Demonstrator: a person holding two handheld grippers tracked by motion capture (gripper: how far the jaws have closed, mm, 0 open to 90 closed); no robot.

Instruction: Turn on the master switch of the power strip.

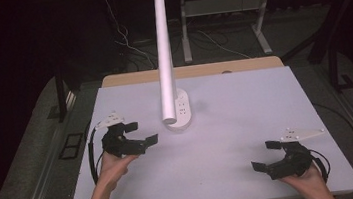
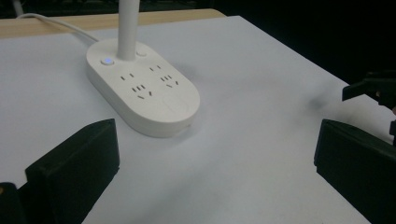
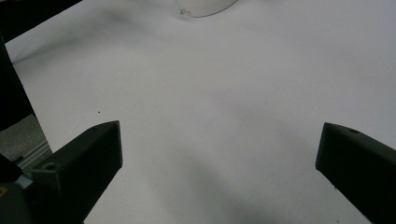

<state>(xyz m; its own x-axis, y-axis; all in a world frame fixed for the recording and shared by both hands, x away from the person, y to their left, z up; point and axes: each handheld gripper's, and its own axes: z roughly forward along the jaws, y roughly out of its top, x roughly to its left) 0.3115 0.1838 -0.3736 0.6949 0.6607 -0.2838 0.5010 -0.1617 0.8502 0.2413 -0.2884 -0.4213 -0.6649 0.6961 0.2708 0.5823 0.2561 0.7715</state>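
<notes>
The left tool [image 1: 140, 133] has its jaws wide apart and holds nothing; the desk lamp [image 1: 165, 55] stands just ahead of it, its socket base [image 2: 142, 93] on the white counter [image 1: 227, 124] with a small blue light [image 2: 108, 60] glowing. The right tool [image 1: 269, 155] is also open and empty, well apart from the lamp. I judge nothing is grasped yet; the reach and everything after it remain.
</notes>
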